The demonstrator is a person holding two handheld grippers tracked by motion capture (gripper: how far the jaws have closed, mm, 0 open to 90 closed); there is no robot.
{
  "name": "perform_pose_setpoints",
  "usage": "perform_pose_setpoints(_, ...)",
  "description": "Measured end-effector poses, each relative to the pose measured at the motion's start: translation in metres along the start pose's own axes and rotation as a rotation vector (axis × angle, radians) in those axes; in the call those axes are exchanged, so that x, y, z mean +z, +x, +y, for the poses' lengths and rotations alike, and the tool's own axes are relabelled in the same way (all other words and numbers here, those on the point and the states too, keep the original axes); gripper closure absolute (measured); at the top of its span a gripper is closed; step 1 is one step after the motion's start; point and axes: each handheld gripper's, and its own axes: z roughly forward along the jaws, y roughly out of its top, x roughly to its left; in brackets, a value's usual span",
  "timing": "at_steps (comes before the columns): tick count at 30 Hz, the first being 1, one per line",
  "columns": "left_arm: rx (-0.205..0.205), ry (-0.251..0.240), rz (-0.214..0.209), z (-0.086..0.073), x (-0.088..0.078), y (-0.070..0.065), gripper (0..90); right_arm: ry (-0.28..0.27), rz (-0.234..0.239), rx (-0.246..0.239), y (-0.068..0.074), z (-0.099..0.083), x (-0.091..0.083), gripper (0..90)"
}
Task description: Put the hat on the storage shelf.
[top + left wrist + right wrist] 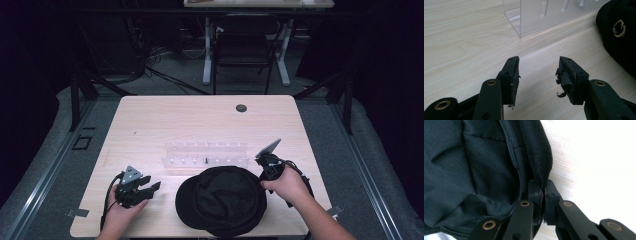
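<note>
Black cap (222,200): lies upside down at the table's (165,115) near edge, before the clear acrylic rack (206,155).
Right gripper (543,192): jaws clamped on the cap's rim, likely to lift it.
Left gripper (537,72): jaws apart, empty, waiting beside the cap.

My left tongs (537,76) are matte black, each arm pinned with brass-ringed rivets, the pads (566,80) worn and frayed. A grey three-cornered plate tops them, black cable trailing. My right tongs (543,195) match them. My forearms are bare, no sleeves.
</note>
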Motion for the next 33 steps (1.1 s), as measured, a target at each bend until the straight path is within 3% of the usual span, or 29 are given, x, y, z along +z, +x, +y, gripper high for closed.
perform_pose_setpoints(1,0.0,0.0,0.001,0.0,0.0,0.0,51.7,0.052,-0.024,-0.05,0.0,0.001,-0.008,86.9)
perform_pose_setpoints(2,0.0,0.0,0.001,0.0,0.0,0.0,51.7,0.052,-0.024,-0.05,0.0,0.001,-0.008,86.9)
perform_pose_setpoints(3,-0.001,0.001,0.001,0.0,0.0,0.0,51.7,0.047,-0.025,-0.05,0.001,0.0,-0.011,86.9)
perform_pose_setpoints(4,-0.003,-0.001,0.001,0.0,0.0,0.0,51.7,-0.025,-0.001,0.007,0.005,-0.003,-0.008,86.9)
perform_pose_setpoints(5,-0.003,-0.001,0.001,0.0,0.0,0.0,51.7,0.031,-0.029,-0.043,0.004,-0.002,-0.017,86.9)
perform_pose_setpoints(6,-0.003,-0.001,0.001,0.0,0.0,0.0,51.7,0.031,-0.029,-0.043,0.004,-0.002,-0.017,86.9)
perform_pose_setpoints(7,-0.004,-0.001,0.001,0.0,0.0,0.0,51.7,-0.028,-0.015,-0.001,0.007,-0.005,-0.016,86.9)
perform_pose_setpoints(8,-0.003,-0.001,0.001,0.0,0.0,0.0,51.7,0.053,-0.048,-0.066,0.005,-0.002,-0.025,87.0)
perform_pose_setpoints(9,-0.002,0.0,0.001,0.0,0.0,0.0,51.7,-0.004,-0.035,-0.027,0.007,-0.005,-0.026,87.0)
perform_pose_setpoints(12,-0.002,0.0,0.001,0.0,0.0,0.0,51.7,-0.003,-0.034,-0.032,0.008,-0.006,-0.032,87.1)
perform_pose_setpoints(13,-0.004,0.001,0.001,0.0,0.0,0.0,51.7,-0.032,-0.04,-0.02,0.011,-0.008,-0.035,87.1)
perform_pose_setpoints(17,-0.006,0.002,0.002,0.0,0.0,0.0,51.7,-0.002,-0.069,-0.054,0.013,-0.007,-0.045,87.2)
perform_pose_setpoints(22,-0.008,0.003,0.002,-0.001,0.0,0.0,51.8,-0.012,-0.076,-0.049,0.015,-0.008,-0.061,87.2)
perform_pose_setpoints(27,-0.008,0.001,0.003,-0.001,0.0,0.0,51.7,-0.053,-0.066,-0.015,0.013,-0.011,-0.075,87.3)
perform_pose_setpoints(33,-0.006,0.004,0.003,0.0,0.0,0.0,51.7,-0.042,-0.063,-0.019,0.013,-0.011,-0.086,87.4)
